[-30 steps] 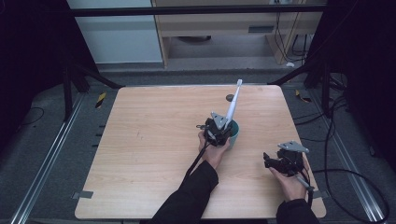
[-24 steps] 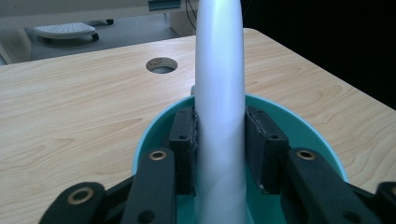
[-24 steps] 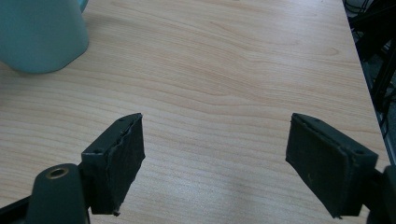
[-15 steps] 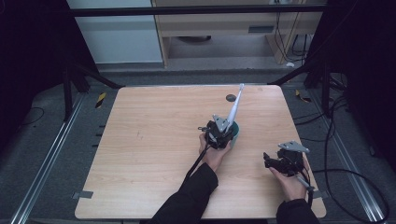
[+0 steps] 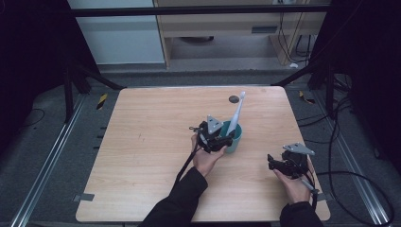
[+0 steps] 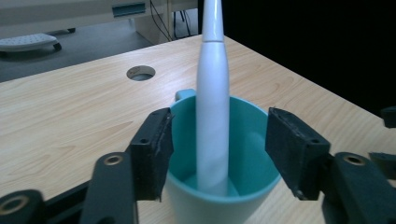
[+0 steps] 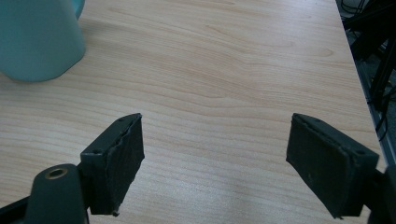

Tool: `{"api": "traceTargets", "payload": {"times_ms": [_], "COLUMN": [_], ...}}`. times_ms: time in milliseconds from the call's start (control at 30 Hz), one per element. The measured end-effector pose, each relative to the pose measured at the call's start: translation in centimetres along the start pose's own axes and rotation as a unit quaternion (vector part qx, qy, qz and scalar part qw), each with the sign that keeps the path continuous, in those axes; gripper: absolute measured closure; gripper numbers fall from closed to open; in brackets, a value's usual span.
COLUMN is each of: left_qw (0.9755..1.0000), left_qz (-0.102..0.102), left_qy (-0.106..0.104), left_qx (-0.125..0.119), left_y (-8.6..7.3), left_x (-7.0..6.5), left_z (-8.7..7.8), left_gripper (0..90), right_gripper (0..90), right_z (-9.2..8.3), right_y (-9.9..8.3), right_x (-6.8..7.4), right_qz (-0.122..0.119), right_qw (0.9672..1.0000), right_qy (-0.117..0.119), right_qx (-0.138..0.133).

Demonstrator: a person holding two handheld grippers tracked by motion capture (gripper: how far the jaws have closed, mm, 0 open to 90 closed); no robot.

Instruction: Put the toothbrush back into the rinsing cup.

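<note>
Left tool (image 6: 219,154) first: its two black jaws stand well apart, straddling the rim of the teal cup (image 6: 254,140), one pad on each side of the rim. The left pad (image 6: 156,149) sits right against the cup's outer wall; whether the right pad (image 6: 292,154) touches the rim cannot be told. From the high view the left tool (image 5: 227,137) is held by the left hand (image 5: 204,158) hard against the cup (image 5: 235,138), near the middle of the tabletop (image 5: 142,142), slightly right of centre.

Inside the cup stands a white toothbrush (image 6: 212,116) (smooth, glossy, tapering upward from a thick handle). Its lower end rests on the cup's floor and neither jaw touches it. In the high view the toothbrush (image 5: 236,116) leans, its long axis running from the cup up and away toward the far right edge, head end topmost, pointing toward the small round hole (image 5: 233,99) in the tabletop.

Over to the right tool (image 7: 215,163): jaws spread wide, nothing between them but bare wood grain. It hovers low over the tabletop (image 7: 233,70), with the cup's (image 7: 39,39) base at the upper left of its view. From above, the right tool (image 5: 273,162) sits in the right hand (image 5: 293,182) near the front right corner, well apart from the cup.
</note>
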State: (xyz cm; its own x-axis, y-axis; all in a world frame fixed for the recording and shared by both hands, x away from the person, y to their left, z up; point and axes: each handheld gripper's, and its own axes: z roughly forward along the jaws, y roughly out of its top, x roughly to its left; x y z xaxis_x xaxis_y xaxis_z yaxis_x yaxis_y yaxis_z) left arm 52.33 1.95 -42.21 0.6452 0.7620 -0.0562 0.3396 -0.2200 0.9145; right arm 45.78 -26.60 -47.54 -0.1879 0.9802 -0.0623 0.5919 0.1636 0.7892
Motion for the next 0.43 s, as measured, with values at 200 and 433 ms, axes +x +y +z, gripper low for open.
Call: {"api": "traceTargets", "payload": {"times_ms": [200, 433], "left_qw": [0.9995, 0.9983], "left_qz": [0.026, 0.024], "left_qy": [0.008, 0.023], "left_qx": [0.016, 0.048], "left_y": [0.0, -1.5], "left_x": [2.3, 6.1], "left_z": [-3.1, -6.8], "left_gripper": [36.1, 33.3], "right_gripper": [18.4, 17.4], "right_z": [0.0, -0.1], "right_y": [0.0, 0.0], "right_x": [0.1, -0.1], "right_qz": [-0.003, 0.0], "right_qw": [1.0, 1.0], "right_qy": [-0.001, -0.005], "right_qx": [-0.001, -0.002]}}
